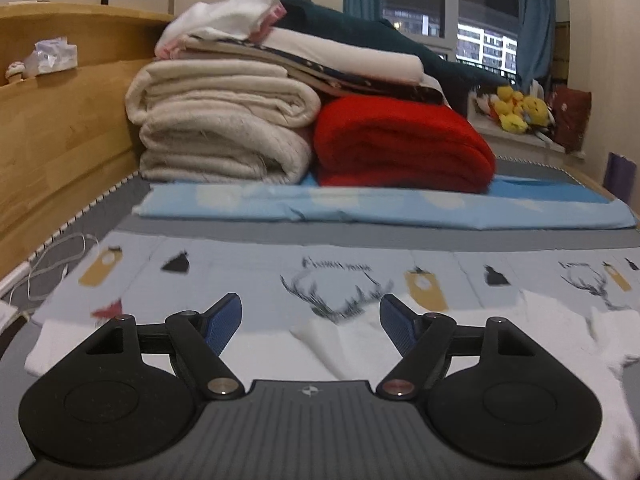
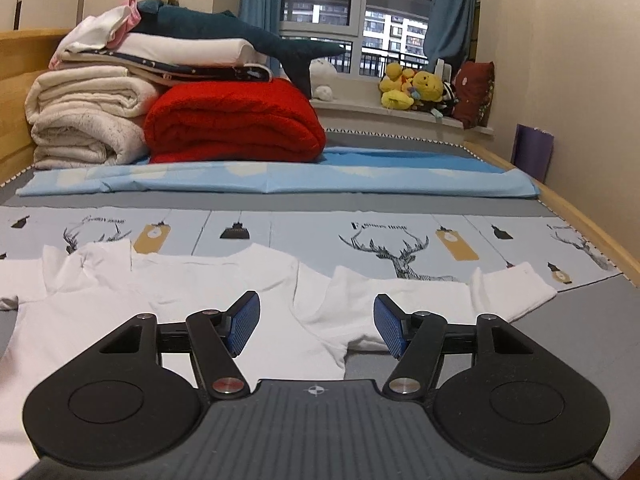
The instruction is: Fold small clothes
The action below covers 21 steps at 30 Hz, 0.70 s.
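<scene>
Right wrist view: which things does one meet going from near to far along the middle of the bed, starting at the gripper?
Right gripper, jaws open → white shirt lying flat → deer-print sheet → folded light blue cloth → red blanket → window.

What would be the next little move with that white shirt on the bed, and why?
Probably lower the right claw onto the sleeve spread out to the right and pinch it, ready to fold it inward. The white shirt lies flat with nothing folded yet, and both claws, the left claw too, stand open and hold nothing.
</scene>
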### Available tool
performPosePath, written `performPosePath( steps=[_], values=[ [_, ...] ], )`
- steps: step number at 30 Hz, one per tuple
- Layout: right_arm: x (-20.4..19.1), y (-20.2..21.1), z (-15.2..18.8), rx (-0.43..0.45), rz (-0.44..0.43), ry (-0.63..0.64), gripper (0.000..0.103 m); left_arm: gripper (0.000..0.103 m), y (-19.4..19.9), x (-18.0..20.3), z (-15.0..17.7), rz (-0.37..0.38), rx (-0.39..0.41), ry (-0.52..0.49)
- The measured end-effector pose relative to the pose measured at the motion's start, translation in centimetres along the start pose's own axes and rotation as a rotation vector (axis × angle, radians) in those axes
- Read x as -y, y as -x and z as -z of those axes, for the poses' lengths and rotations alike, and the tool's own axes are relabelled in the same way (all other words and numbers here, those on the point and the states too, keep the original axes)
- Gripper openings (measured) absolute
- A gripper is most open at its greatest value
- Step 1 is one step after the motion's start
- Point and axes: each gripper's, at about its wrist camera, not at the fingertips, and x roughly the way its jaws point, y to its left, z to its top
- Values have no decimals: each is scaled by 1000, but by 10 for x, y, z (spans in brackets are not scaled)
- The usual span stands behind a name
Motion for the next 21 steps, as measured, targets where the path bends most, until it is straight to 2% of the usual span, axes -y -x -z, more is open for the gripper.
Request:
performPosePath(
  steps=[1, 2, 3, 4, 5, 9, 14, 17, 18, 19, 21],
  values=[
    [0, -1, 1, -6, 10, 4, 65, 65, -7, -6, 4, 6, 9, -7],
    [0, -1, 1, -8, 22, 7, 65, 59, -14, -12, 12, 15, 11, -15],
    [0, 0, 1, -6, 28, 9, 65, 44, -22, -18, 22, 20, -8, -27],
    [0, 1, 1, -3, 34, 11, 65, 22, -35, -22, 30, 13, -74, -47],
    [0, 1, 1, 0, 40, 16, 65, 14, -44, -25, 32, -1, -126, -57],
    [-3, 4, -4, 11, 49, 26, 65, 14, -54, -48, 28, 10, -89, -21],
    [-13, 4, -17, 30, 32, 31, 62, 15, -71, -83, 33, -30, -141, 76],
    [-26, 3, -32, 35, -15, 48, 55, 16, -78, -110, 36, -63, -171, 155],
    [-32, 2, -38, 38, -27, 63, 52, 17, -81, -120, 37, -72, -187, 195],
    [-40, 0, -46, 41, -38, 80, 51, 24, -84, -130, 39, -77, -204, 235],
    [-57, -7, -66, 53, -76, 96, 42, 36, -90, -149, 42, -88, -238, 303]
  ],
)
